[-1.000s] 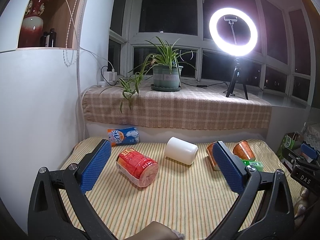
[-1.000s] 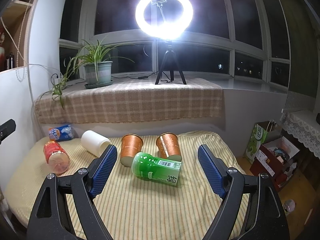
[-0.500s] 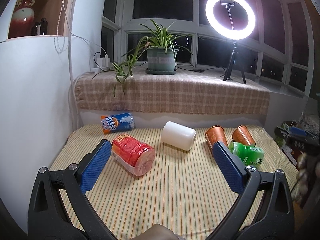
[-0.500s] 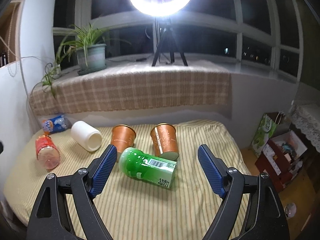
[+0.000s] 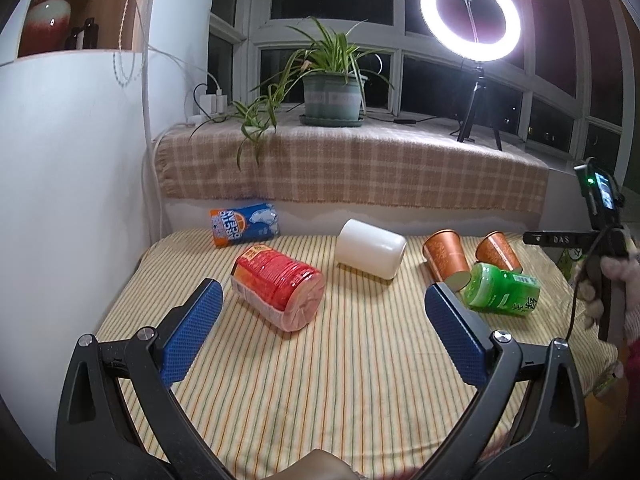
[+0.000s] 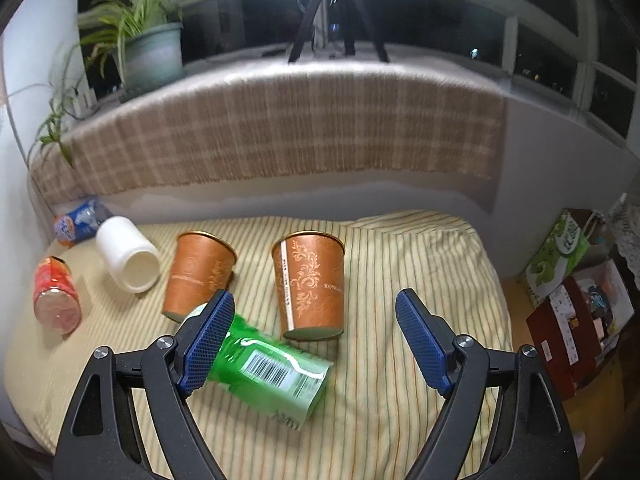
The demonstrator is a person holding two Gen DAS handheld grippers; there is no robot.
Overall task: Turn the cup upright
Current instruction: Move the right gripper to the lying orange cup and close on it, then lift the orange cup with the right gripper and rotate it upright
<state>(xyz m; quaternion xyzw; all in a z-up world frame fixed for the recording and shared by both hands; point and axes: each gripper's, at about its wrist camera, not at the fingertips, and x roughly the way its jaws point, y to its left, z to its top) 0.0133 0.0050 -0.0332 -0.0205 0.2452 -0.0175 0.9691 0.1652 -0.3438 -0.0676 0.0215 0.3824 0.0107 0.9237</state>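
The right gripper [image 6: 314, 340] is hanging wide open over the striped cloth [image 6: 420, 264]. A brown cup [image 6: 310, 286] is standing upside down between its fingers, beyond their tips. A green bottle [image 6: 266, 372] is lying just before that cup, partly behind the left finger. A second brown cup [image 6: 198, 276] is tilting nearby.

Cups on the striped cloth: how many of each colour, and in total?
Orange: 2
Green: 1
White: 1
Red: 1
Blue: 1
Total: 6
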